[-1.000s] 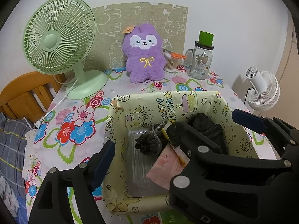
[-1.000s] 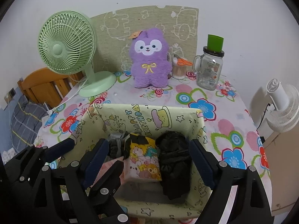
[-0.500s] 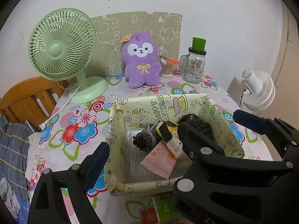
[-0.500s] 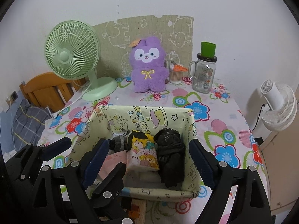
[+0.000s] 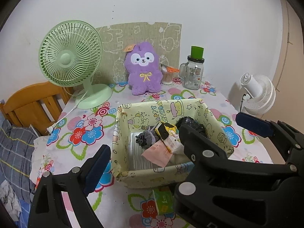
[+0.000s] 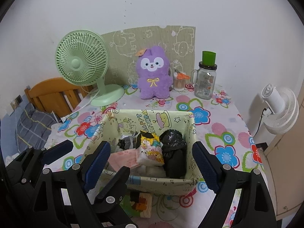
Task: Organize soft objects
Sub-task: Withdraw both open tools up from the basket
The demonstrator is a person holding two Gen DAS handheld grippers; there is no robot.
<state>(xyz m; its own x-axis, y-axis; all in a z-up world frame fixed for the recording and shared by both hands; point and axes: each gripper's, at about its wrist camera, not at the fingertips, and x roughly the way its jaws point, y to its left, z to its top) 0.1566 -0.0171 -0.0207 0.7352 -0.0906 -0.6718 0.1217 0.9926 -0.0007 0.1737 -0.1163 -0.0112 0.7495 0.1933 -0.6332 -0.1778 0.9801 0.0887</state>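
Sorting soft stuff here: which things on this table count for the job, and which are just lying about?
Job: yellow box, black bag, cartoon tissue pack, pink pack, grey socks, purple plush.

Lying about: green fan, glass jar, white fan, cotton swabs.

Both grippers tilt downward side by side, empty: the left gripper (image 5: 171, 148), jaws just widened, and the right gripper (image 6: 151, 163), jaws spread.

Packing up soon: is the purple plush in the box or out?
Out. The purple plush sits upright on the tablecloth, behind the box.
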